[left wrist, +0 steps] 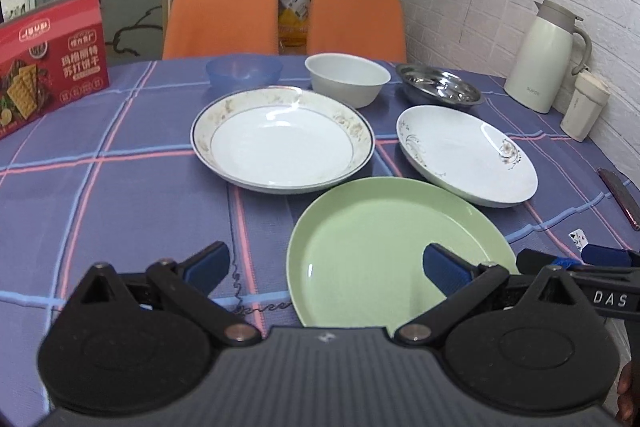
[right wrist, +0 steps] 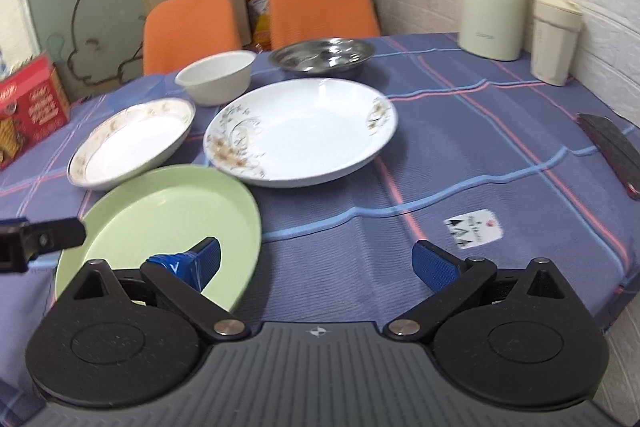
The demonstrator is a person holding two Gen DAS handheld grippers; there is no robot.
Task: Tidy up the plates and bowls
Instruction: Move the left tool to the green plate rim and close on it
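Left wrist view: glossy pale-green plate [left wrist: 384,251] (shallow, unpatterned) before both grippers' wide-apart fingers [left wrist: 210,265].

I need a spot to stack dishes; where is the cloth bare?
Bare cloth lies between the red biscuit box and the gold-rimmed plate, and right of the green plate toward the white label. The centre is crowded.
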